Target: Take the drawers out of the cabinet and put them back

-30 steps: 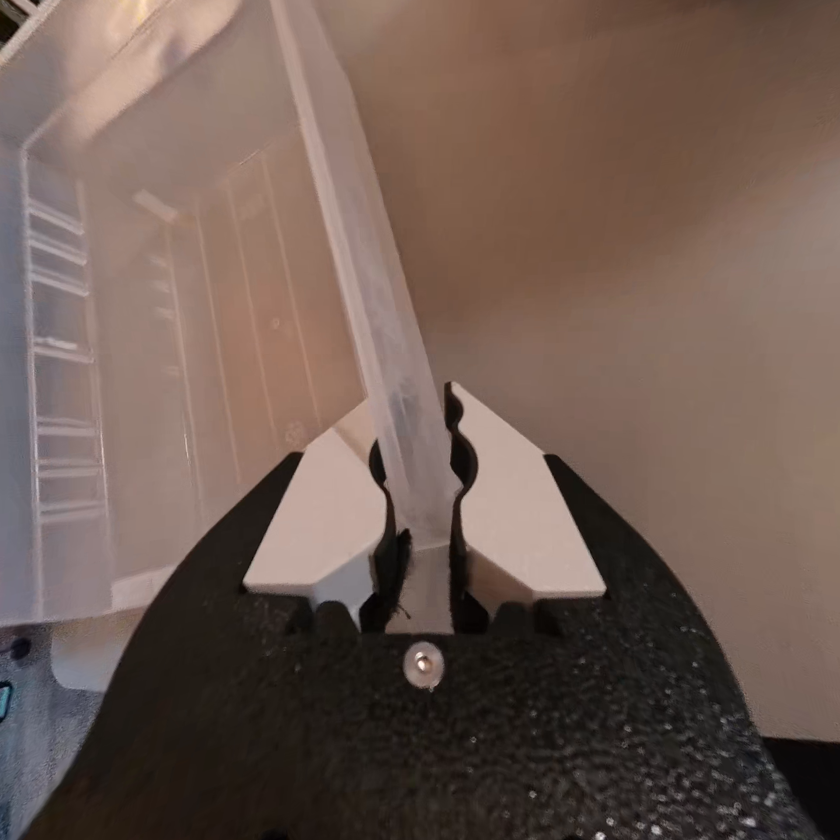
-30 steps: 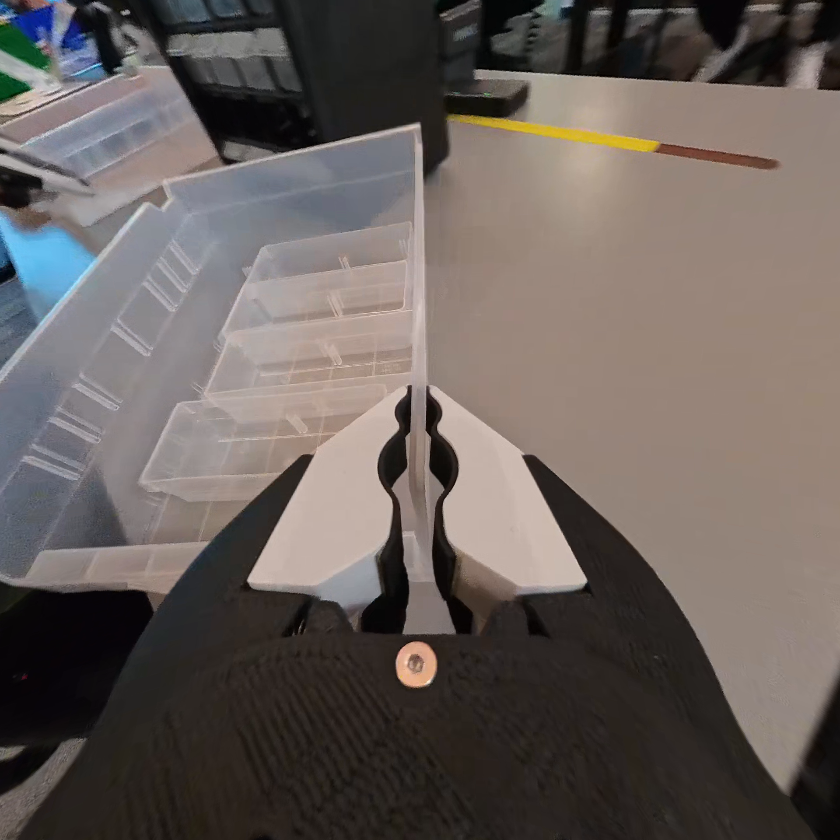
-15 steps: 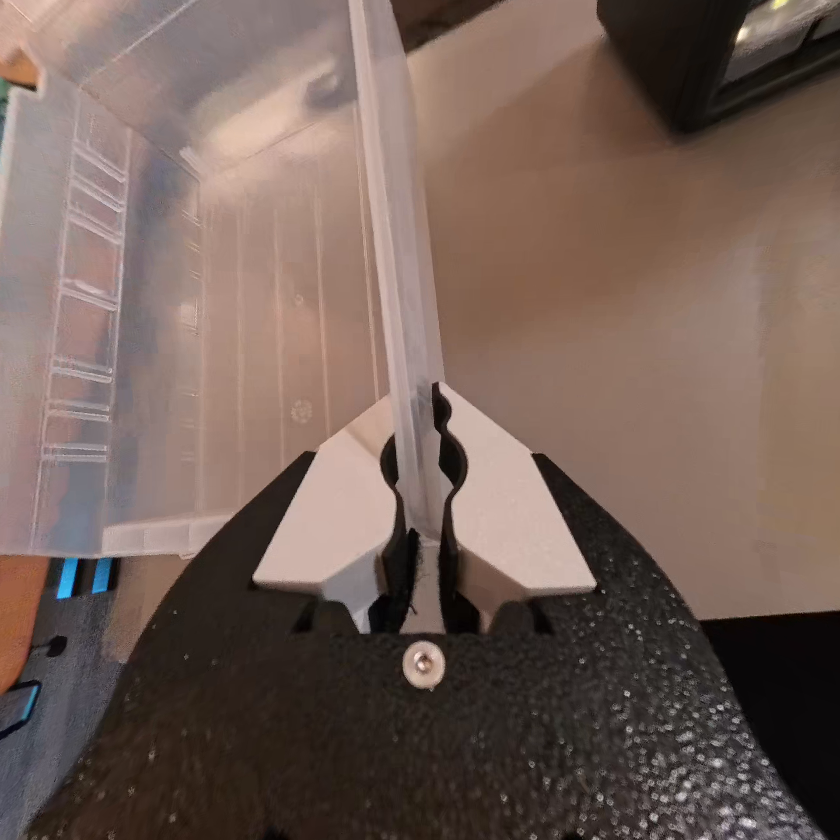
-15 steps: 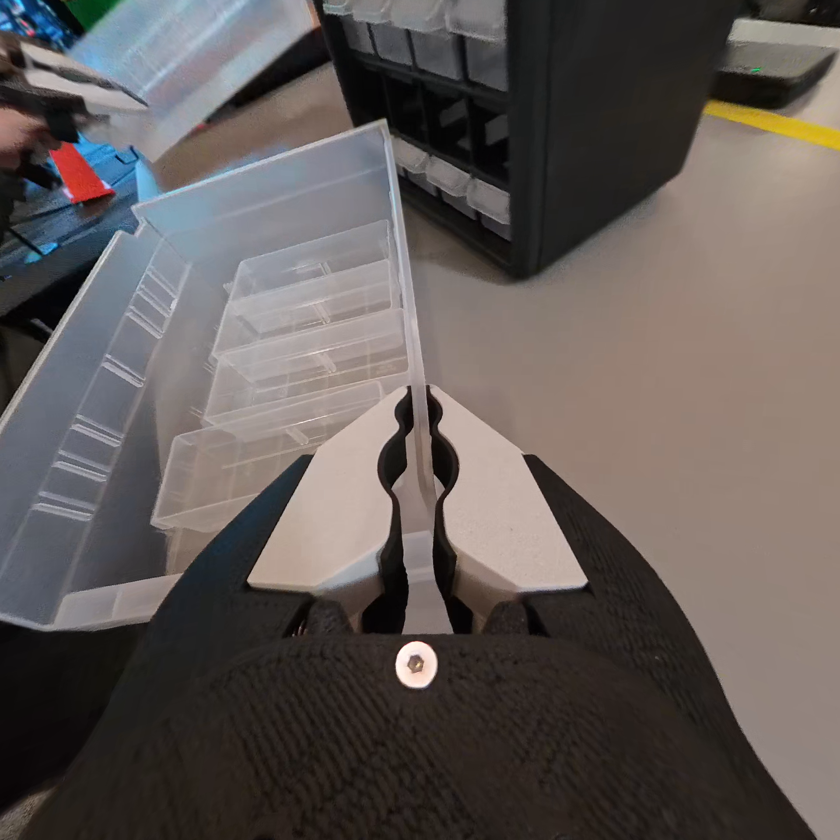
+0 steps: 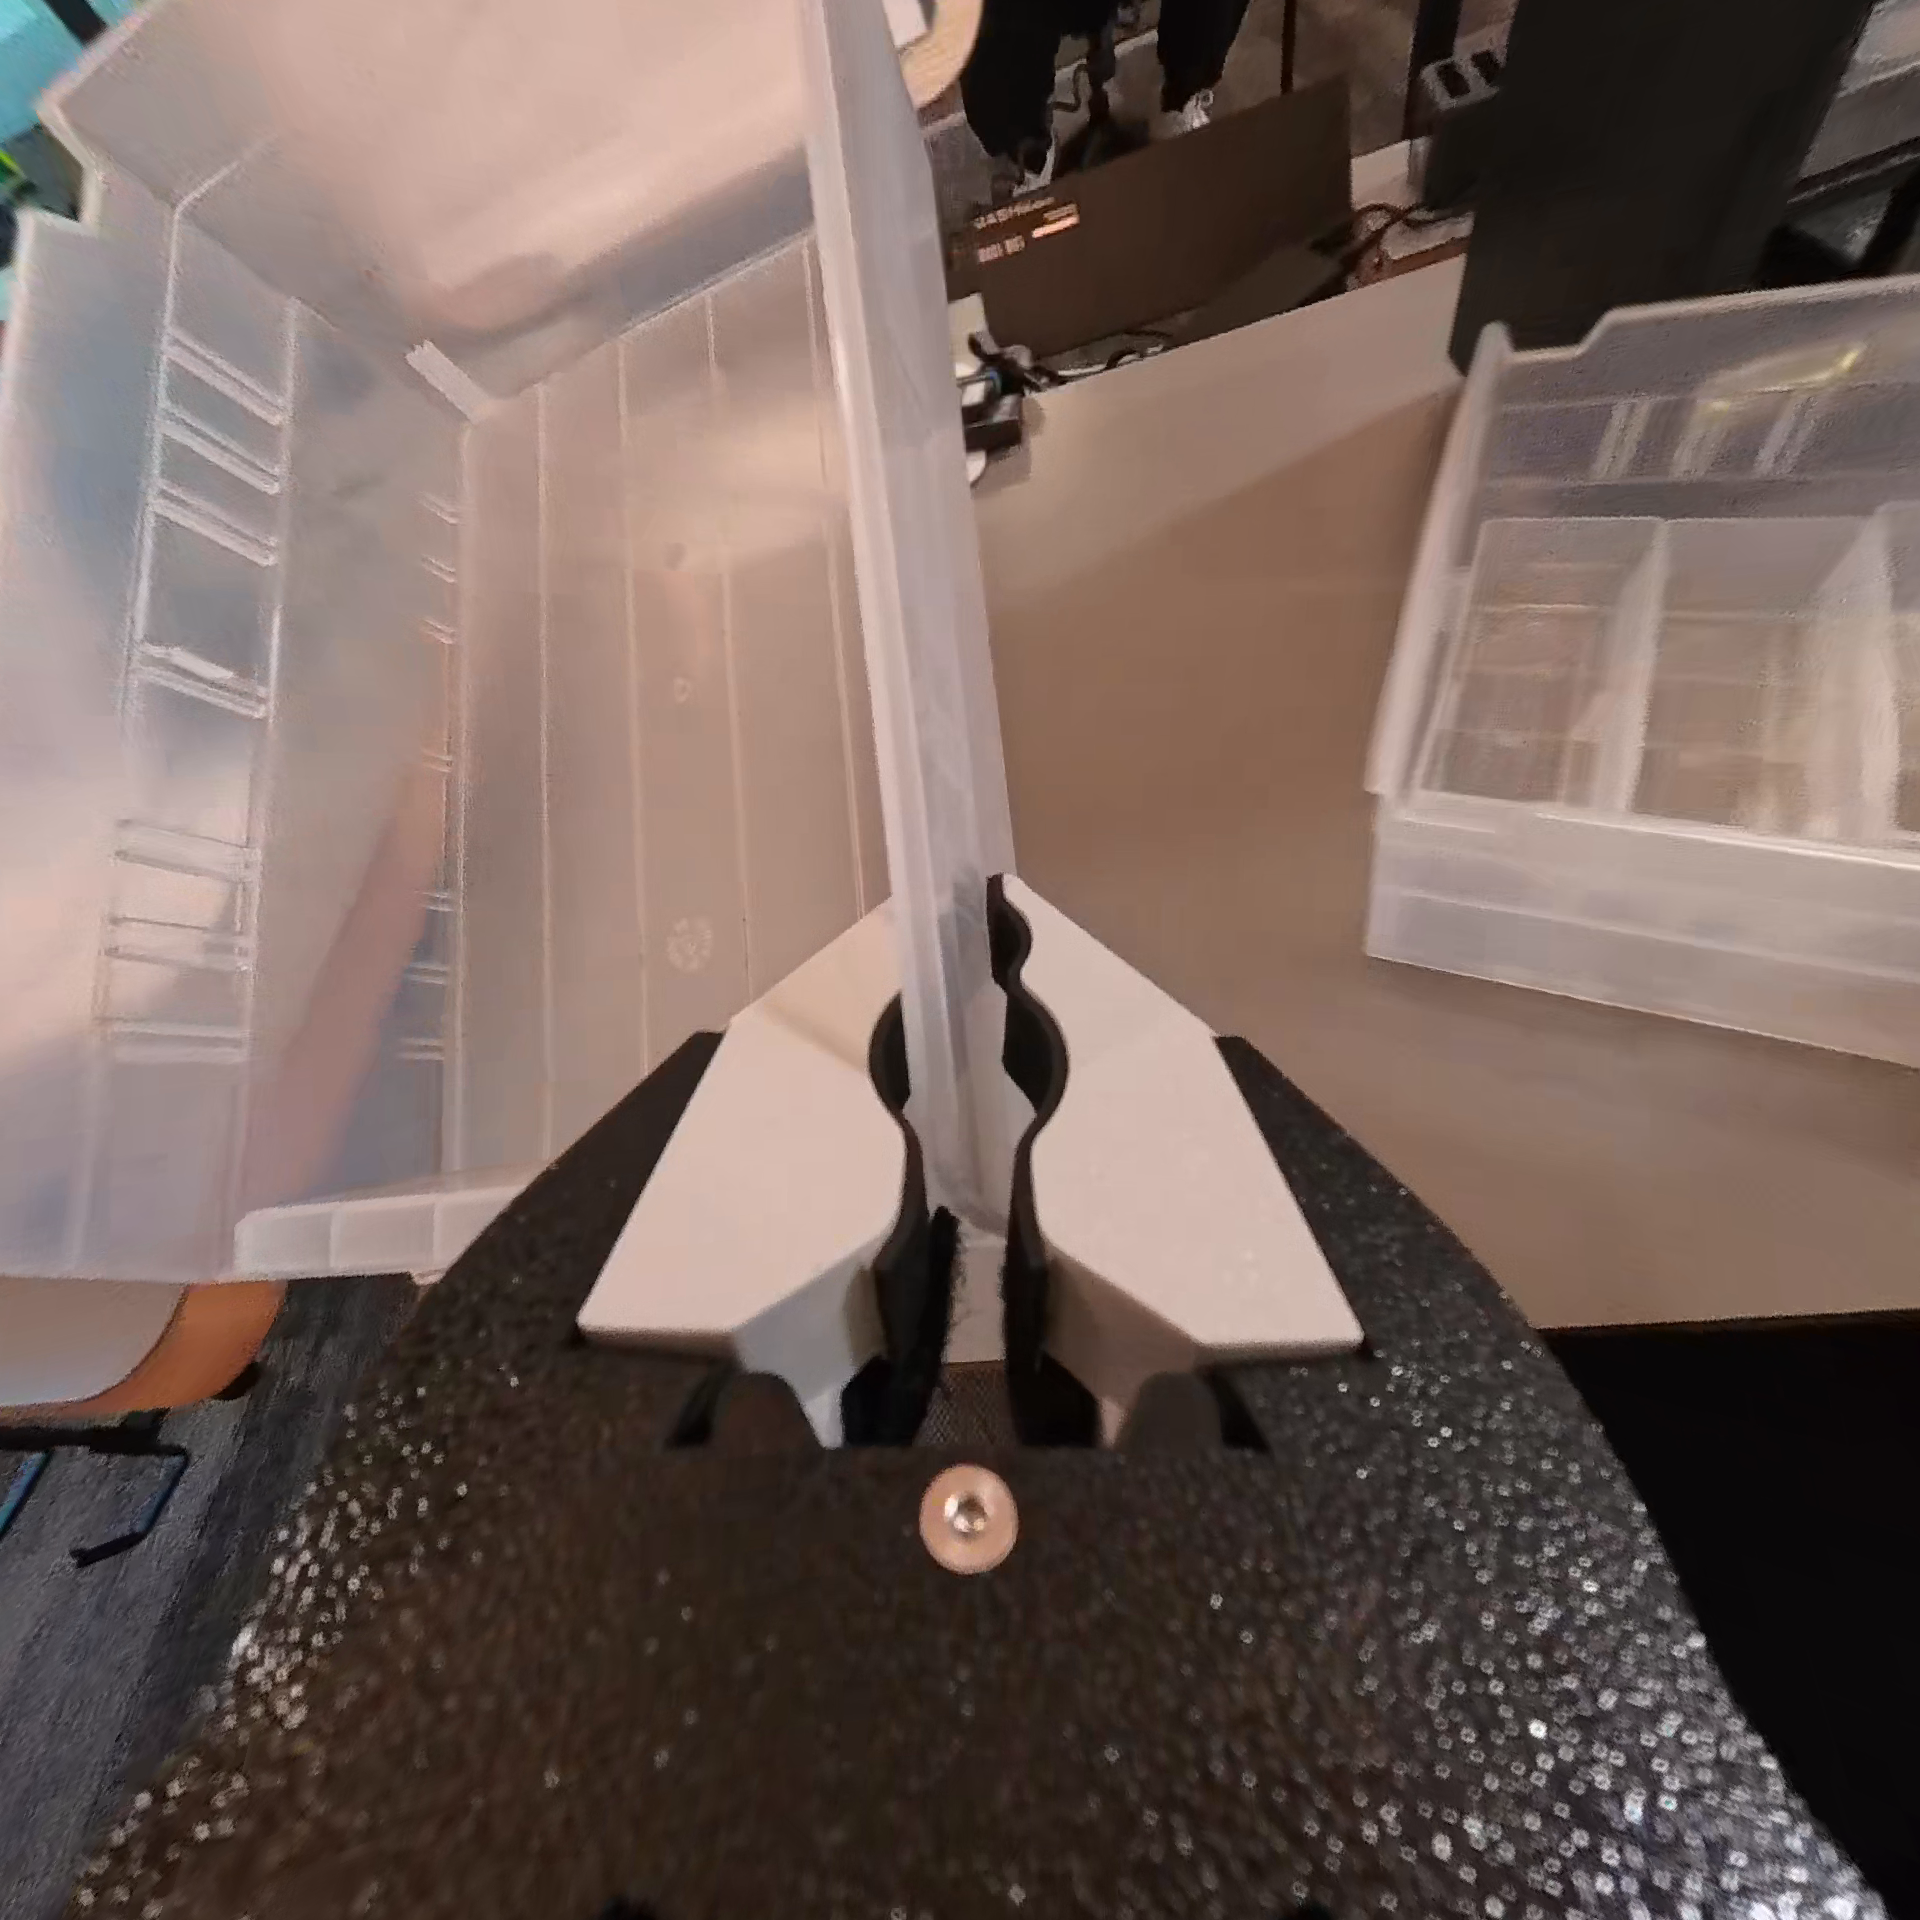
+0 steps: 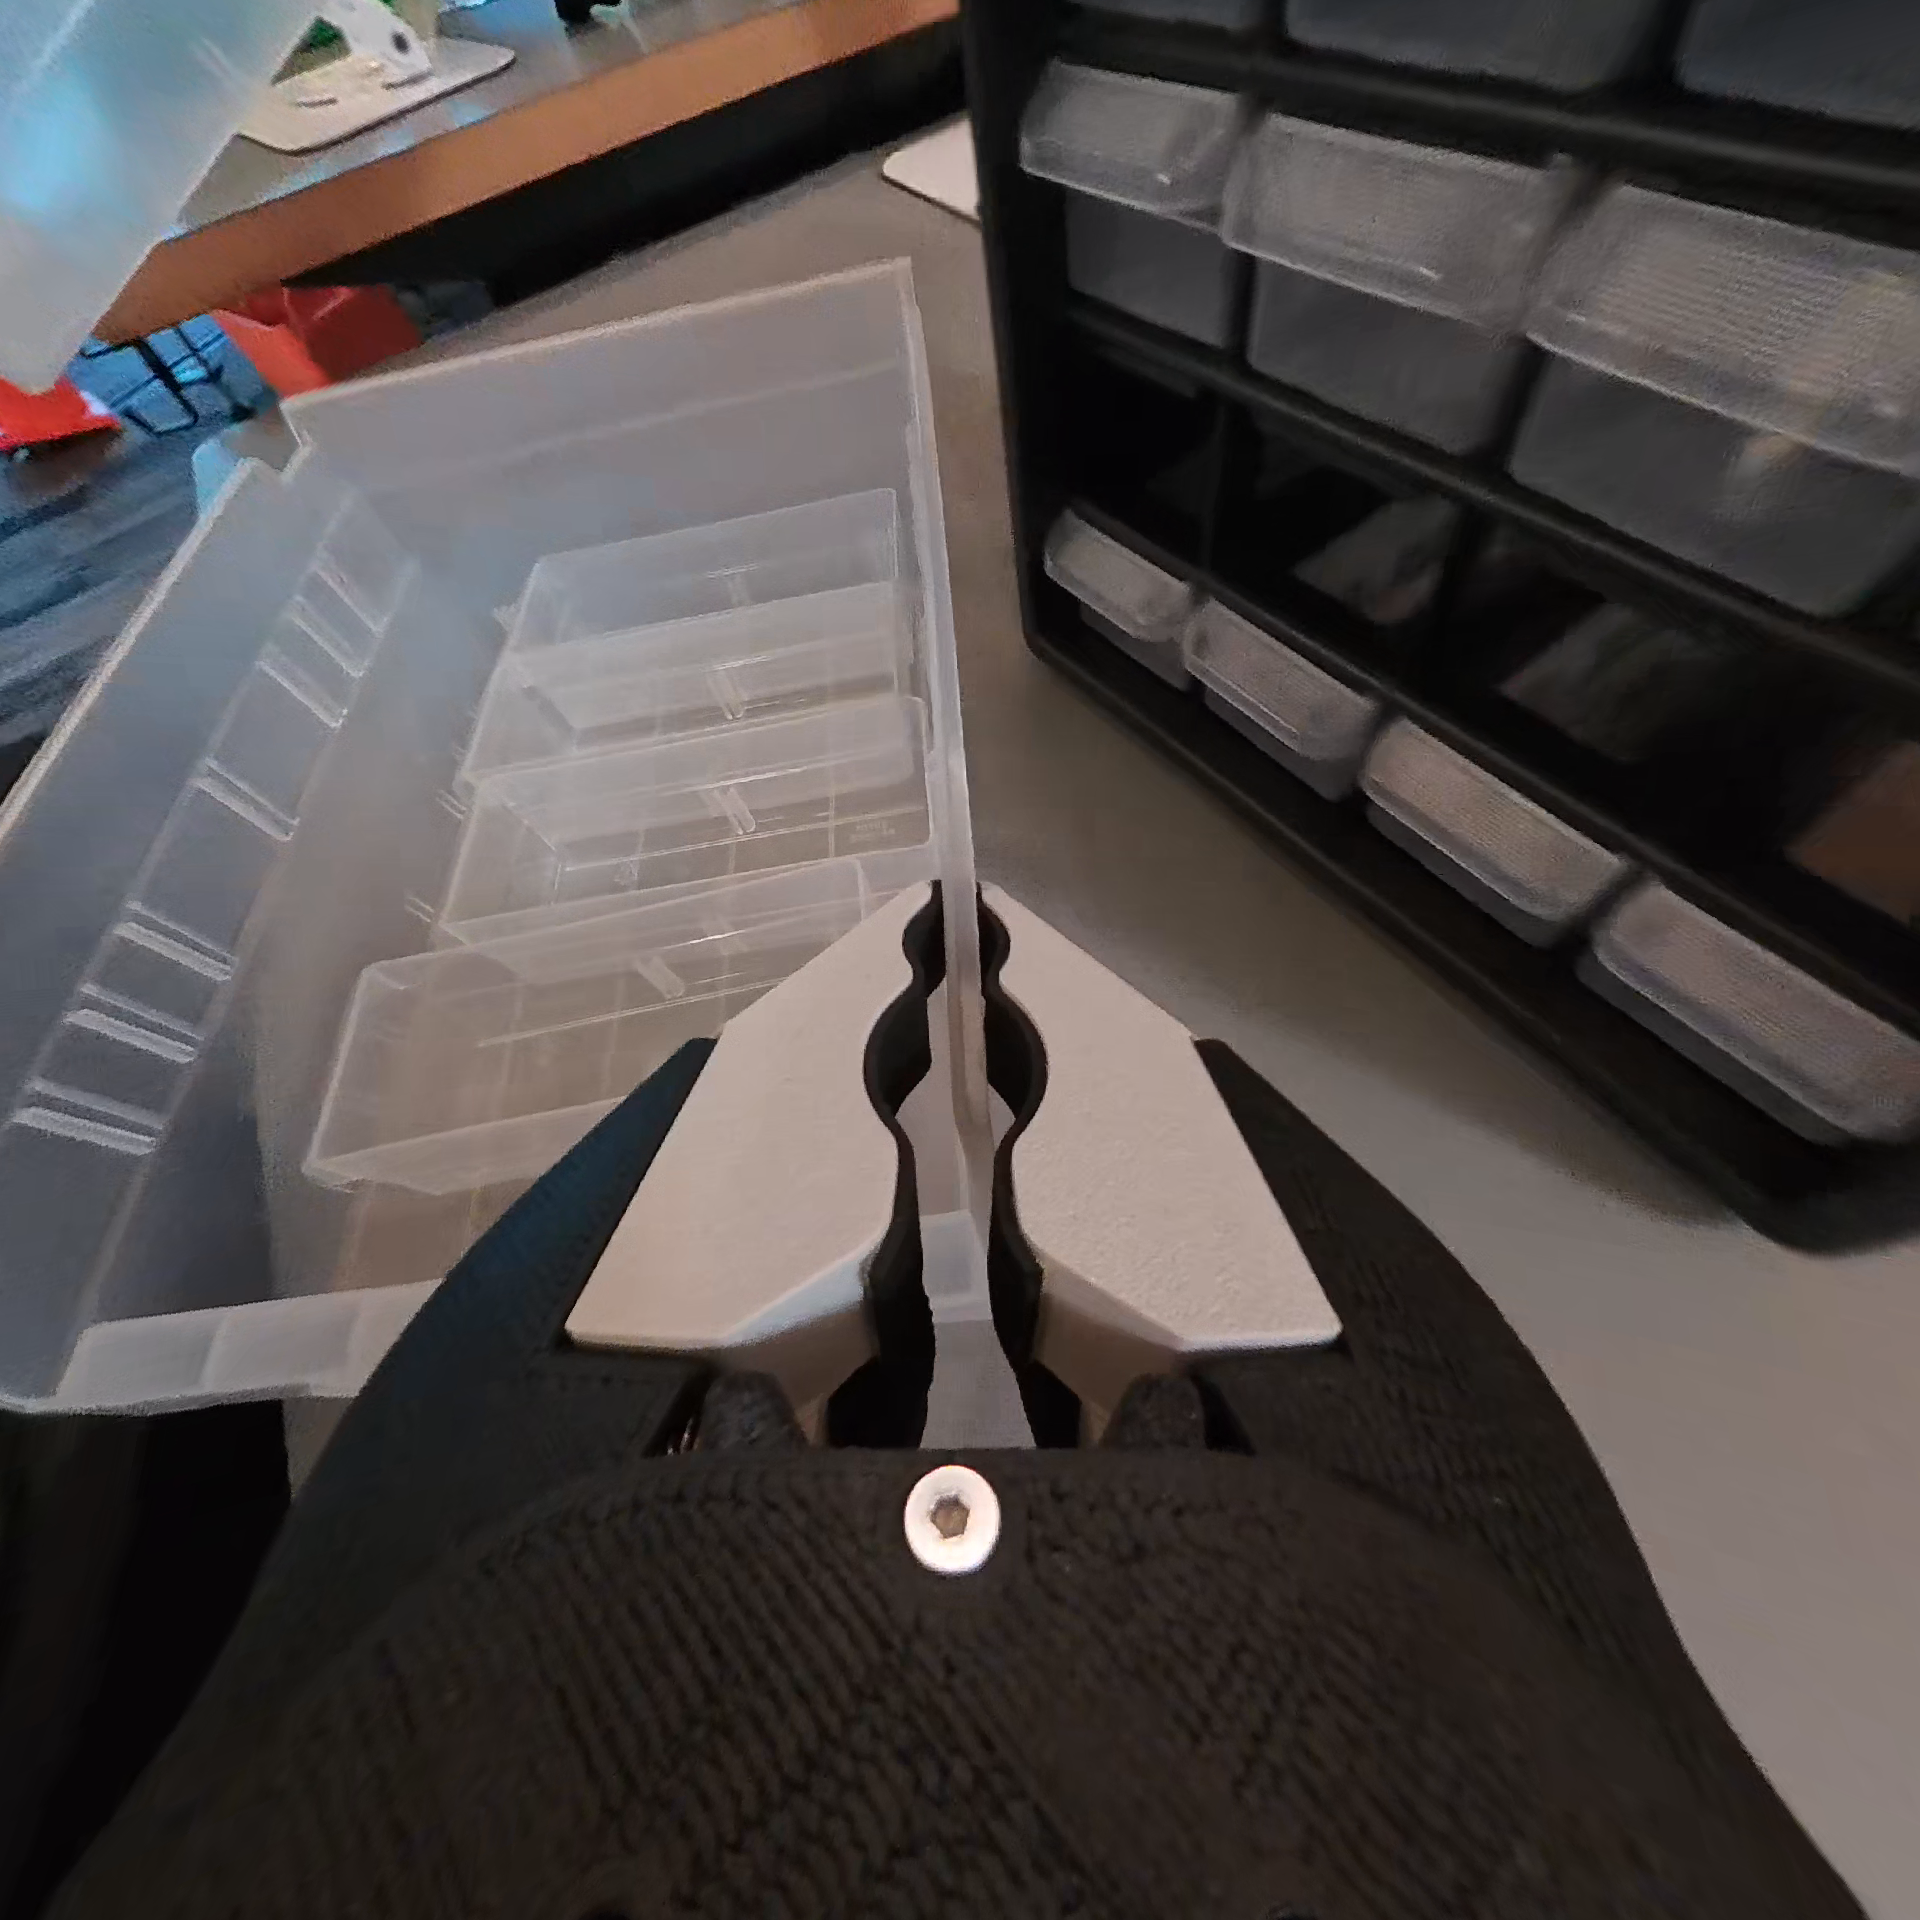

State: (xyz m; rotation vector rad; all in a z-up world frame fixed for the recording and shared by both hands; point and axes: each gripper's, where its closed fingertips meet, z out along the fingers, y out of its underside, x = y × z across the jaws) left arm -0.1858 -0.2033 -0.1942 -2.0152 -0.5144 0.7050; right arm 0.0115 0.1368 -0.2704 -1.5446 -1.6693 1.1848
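Note:
My left gripper [image 5: 961, 1039] is shut on the right side wall of an empty large clear drawer [image 5: 623, 644], held above the table. My right gripper [image 6: 956, 1039] is shut on the right side wall of another large clear drawer [image 6: 239, 790] that holds three small clear drawers [image 6: 707, 748]. This second large drawer also shows at the right of the left wrist view [image 5: 1662, 665]. The black cabinet [image 6: 1455, 582] stands to the right of it, with small clear drawers in some slots and several slots empty. A corner of the left-held drawer shows at the top left of the right wrist view [image 6: 94, 156].
The grey table [image 6: 1558, 1455] runs under both drawers. A second wooden-edged table [image 6: 468, 177] with small items stands behind on the left. A dark box [image 5: 1153, 218] and cables lie past the table's far edge.
Both views swung round: the cabinet now fills the right of the right wrist view, closer than before. The left-held drawer moved so the other drawer and the table's far edge came into view.

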